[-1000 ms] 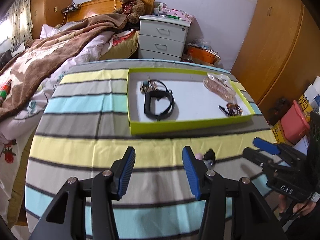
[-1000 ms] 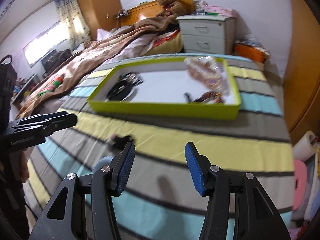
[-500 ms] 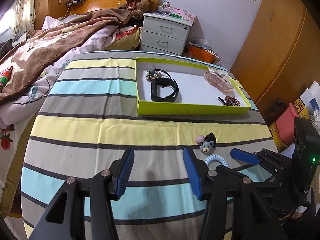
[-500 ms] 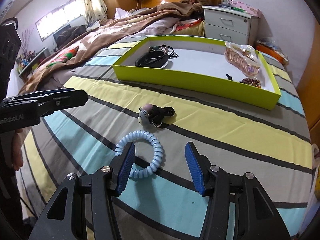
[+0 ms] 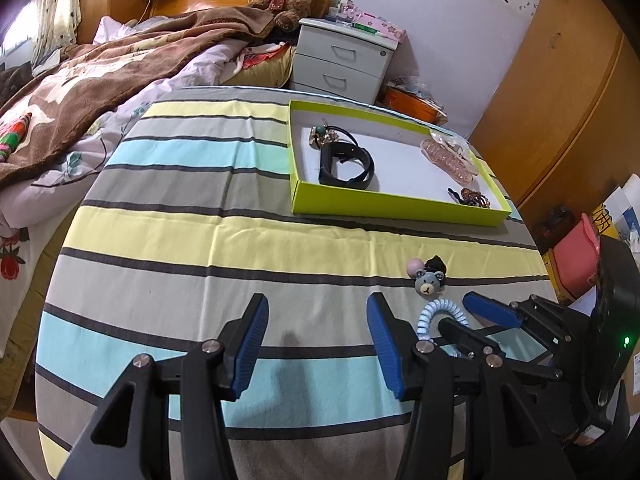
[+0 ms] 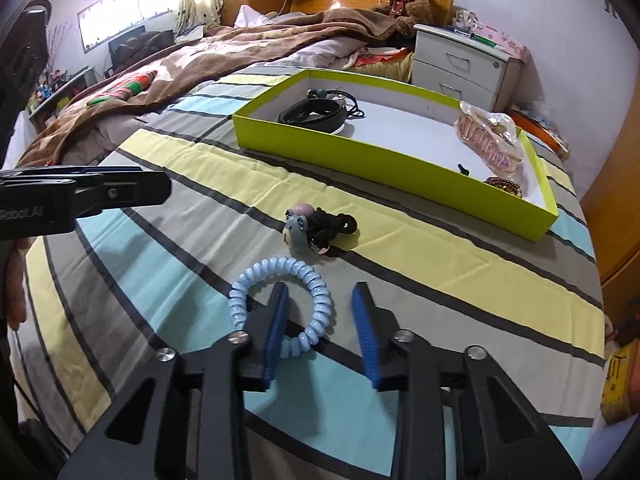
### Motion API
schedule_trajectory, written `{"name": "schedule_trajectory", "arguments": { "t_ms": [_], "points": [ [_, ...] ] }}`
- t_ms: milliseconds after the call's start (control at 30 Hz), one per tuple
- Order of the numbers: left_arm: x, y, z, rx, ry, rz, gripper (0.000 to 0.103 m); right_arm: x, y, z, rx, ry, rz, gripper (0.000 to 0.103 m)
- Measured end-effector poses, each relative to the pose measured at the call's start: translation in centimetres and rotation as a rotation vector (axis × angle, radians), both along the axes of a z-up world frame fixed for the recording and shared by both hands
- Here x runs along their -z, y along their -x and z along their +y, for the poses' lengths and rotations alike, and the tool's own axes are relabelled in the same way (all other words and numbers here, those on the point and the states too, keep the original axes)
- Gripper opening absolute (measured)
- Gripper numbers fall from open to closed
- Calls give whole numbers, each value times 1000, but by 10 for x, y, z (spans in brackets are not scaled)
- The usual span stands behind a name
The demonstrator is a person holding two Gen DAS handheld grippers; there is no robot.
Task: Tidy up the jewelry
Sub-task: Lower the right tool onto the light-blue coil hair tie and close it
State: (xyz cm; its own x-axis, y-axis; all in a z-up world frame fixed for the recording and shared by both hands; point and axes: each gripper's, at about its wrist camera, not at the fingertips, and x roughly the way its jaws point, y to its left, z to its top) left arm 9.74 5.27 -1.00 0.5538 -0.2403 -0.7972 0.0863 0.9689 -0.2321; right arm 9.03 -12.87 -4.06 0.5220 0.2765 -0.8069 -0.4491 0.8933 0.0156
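A pale blue spiral hair tie [image 6: 282, 304] is shown on the striped table [image 6: 460, 280], on the near side of the lime-green tray [image 6: 384, 168]. The right tongs [image 6: 320, 334] are spread wide, nothing gripped, one finger set inside the ring, apparently for pickup. The left tongs [image 5: 316, 346] are held open and empty. A bear-charm hair tie [image 6: 316, 230] lies between ring and tray. "Robot.AI" is partly legible on the left tool.

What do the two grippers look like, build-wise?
Both match: the left gripper and right gripper have matte black angular plastic frames with triangular cutouts, silver pivot screws, and ribbed blue finger pads. One body shows partial white lettering; the right unit has a lit green LED. No cables or sleeves visible.
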Motion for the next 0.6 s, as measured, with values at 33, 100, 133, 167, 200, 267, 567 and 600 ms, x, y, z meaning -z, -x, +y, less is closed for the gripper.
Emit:
{"name": "schedule_trajectory", "arguments": {
  "t_ms": [33, 100, 133, 167, 200, 267, 567, 600],
  "points": [
    [1, 0, 0, 0, 3, 3, 53, 0, 1, 0, -3, 0, 0, 24],
    [2, -1, 0, 0, 5, 5, 53, -1, 2, -1, -5, 1, -6, 20],
    [2, -1, -1, 2, 6, 5, 53, -1, 3, -1, 0, 3, -10, 11],
    [2, -1, -1, 4, 6, 6, 53, 0, 3, -2, 3, 0, -11, 10],
    [2, -1, -3, 7, 6, 6, 53, 0, 3, -3, 6, -9, -10, 10],
    [2, -1, -4, 13, 4, 7, 53, 0, 3, -5, 13, -18, -11, 10],
    [2, -5, -15, 34, 6, 14, 53, -6, 4, -27, 67, -84, -17, 9],
    [2, -5, -17, 39, 5, 14, 53, -6, 3, -31, 76, -91, -18, 9]
  ]
}}
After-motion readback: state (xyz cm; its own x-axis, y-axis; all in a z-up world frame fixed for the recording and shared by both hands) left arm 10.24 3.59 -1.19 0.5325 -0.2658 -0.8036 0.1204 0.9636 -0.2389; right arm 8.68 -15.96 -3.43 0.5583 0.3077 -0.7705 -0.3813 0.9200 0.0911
